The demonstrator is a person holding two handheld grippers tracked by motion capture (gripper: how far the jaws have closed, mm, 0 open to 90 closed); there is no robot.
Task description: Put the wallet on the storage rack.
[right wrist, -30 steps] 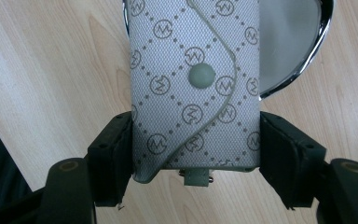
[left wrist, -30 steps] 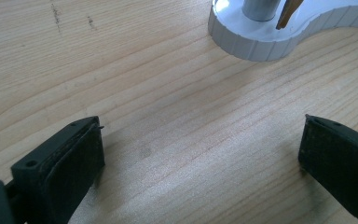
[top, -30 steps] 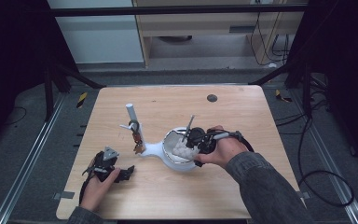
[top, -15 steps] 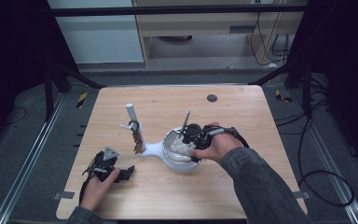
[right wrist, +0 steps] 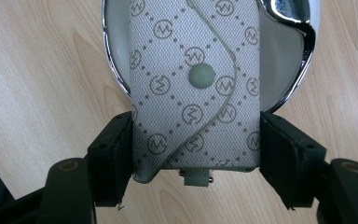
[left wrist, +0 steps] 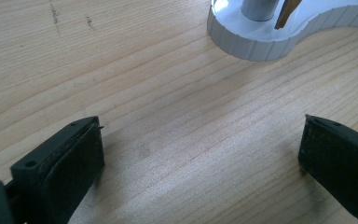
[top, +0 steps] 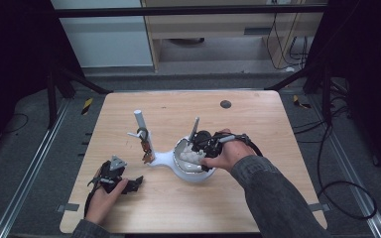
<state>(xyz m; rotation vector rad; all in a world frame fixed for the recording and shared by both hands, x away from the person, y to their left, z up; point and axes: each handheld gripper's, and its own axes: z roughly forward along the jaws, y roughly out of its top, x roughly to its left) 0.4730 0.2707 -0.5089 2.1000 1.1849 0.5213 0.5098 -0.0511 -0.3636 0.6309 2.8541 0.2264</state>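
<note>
Right gripper has the monogrammed key pouch clamped, pads pressing both its sides low in the right gripper view, the pouch running up over the chrome-rimmed white dish. The high view puts this at centre frame, pouch a pale blur, probably in the dish. Lower left, the left gripper rests on the table, jaws wide apart, holding nothing. Its own view catches the stand's ribbed white base.

text: circled "M" monogram, repeated | on: grey patterned pouch
</note>
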